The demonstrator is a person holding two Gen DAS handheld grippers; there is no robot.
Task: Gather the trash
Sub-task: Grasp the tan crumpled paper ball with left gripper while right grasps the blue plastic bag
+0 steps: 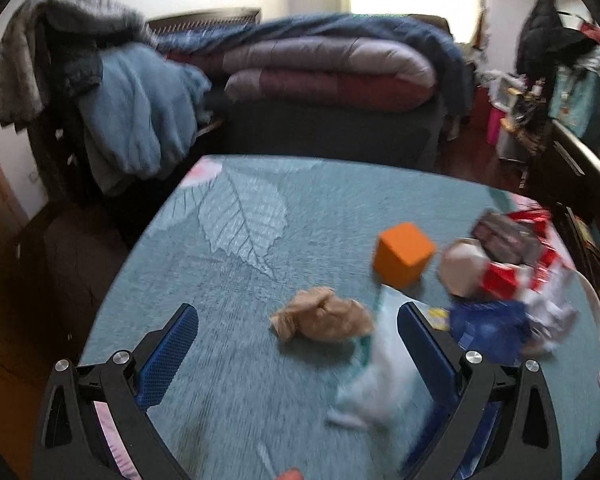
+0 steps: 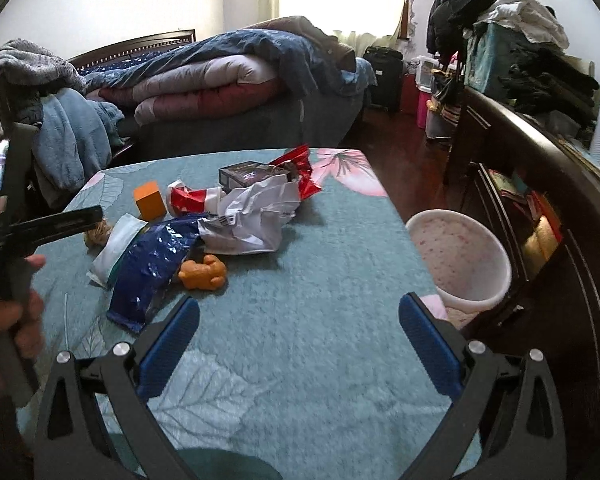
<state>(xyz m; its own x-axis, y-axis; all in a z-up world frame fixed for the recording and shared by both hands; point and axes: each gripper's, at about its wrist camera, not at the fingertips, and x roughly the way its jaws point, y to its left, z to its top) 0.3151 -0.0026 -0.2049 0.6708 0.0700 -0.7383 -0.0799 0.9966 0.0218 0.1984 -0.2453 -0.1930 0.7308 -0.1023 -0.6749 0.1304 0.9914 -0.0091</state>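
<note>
Trash lies on a teal leaf-print tablecloth (image 2: 300,288): a blue foil bag (image 2: 148,268), a white crumpled wrapper (image 2: 252,216), a red wrapper (image 2: 300,172), a dark box (image 2: 248,174), a white tissue pack (image 2: 114,248) and a brown crumpled paper (image 1: 324,316). My left gripper (image 1: 298,344) is open, low over the table, with the brown paper and the tissue pack (image 1: 376,376) between its fingers. My right gripper (image 2: 300,340) is open and empty over bare cloth. A pink-speckled white bin (image 2: 460,260) stands at the table's right edge.
An orange cube (image 1: 402,254) and an orange toy bear (image 2: 202,272) sit among the trash. A bed with piled quilts (image 2: 220,80) stands behind the table. A dark dresser (image 2: 540,200) with clothes runs along the right. The left gripper's handle and hand (image 2: 12,280) show at the left.
</note>
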